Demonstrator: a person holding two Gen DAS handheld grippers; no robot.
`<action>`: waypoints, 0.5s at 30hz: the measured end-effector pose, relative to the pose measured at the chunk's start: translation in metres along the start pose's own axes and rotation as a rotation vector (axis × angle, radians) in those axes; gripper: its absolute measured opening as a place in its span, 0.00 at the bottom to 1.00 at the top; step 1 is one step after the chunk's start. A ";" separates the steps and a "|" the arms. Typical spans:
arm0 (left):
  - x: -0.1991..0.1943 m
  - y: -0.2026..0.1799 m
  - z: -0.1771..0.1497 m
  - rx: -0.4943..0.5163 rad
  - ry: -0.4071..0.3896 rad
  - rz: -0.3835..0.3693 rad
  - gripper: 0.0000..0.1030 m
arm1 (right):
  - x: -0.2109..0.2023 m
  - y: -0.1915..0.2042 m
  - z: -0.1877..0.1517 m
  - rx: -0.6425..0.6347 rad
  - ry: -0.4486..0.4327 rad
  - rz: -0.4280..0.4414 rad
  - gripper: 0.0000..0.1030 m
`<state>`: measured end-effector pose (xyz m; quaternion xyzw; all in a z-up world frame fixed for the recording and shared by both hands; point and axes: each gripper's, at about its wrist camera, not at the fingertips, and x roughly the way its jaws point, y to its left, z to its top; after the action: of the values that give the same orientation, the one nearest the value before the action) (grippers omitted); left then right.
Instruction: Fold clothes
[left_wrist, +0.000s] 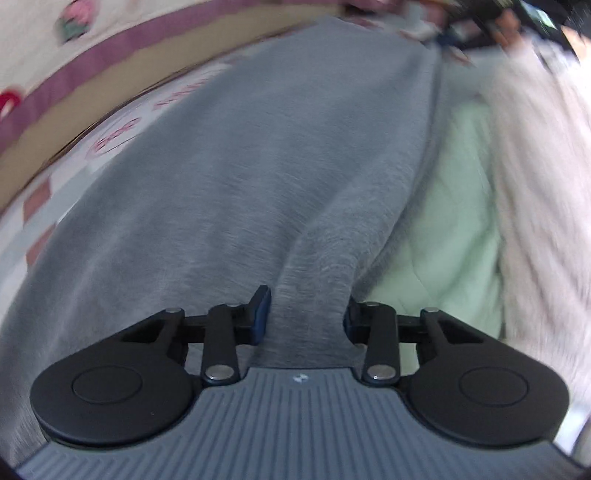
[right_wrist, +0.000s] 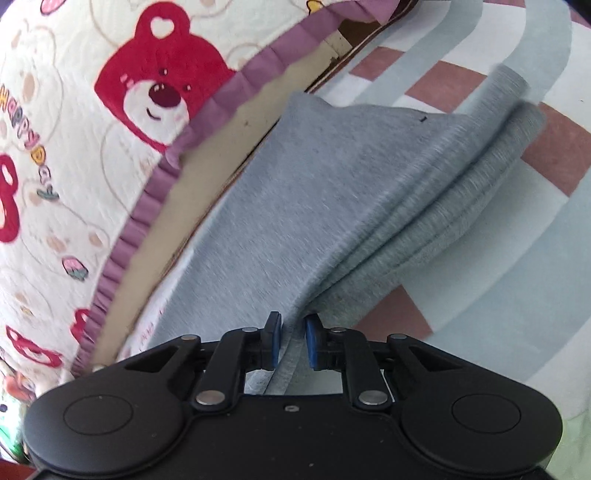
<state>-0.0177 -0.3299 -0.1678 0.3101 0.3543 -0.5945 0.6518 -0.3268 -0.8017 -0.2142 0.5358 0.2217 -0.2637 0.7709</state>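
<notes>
Fingers of both grippers were clenched on the grey garment (left_wrist: 280, 155), which lay across centre frame over the checked sheet (right_wrist: 517, 229). Left gripper (left_wrist: 306, 314) pinched a thick bunch; right gripper (right_wrist: 293, 339) nipped a thin edge, likely to lift for folding.

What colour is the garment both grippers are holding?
Plain grey; the garment shows best in the right wrist view.

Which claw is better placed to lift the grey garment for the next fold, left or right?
Probably the right claw: a thin hem of the grey garment runs between its narrow jaws, by stacked folds. The left claw straddles a thick ridge mid-cloth, its jaws wider.
</notes>
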 end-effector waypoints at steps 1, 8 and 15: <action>-0.002 0.008 0.002 -0.040 -0.010 -0.003 0.32 | 0.002 0.001 0.002 0.006 -0.014 -0.003 0.22; 0.004 0.053 0.015 -0.216 -0.070 -0.010 0.34 | 0.026 0.007 0.022 0.117 -0.121 -0.074 0.29; -0.006 0.038 0.015 -0.114 -0.126 -0.182 0.52 | 0.033 0.025 0.014 0.100 -0.041 -0.220 0.57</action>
<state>0.0208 -0.3352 -0.1555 0.2009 0.3727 -0.6484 0.6327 -0.2848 -0.8133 -0.2125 0.5406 0.2498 -0.3684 0.7139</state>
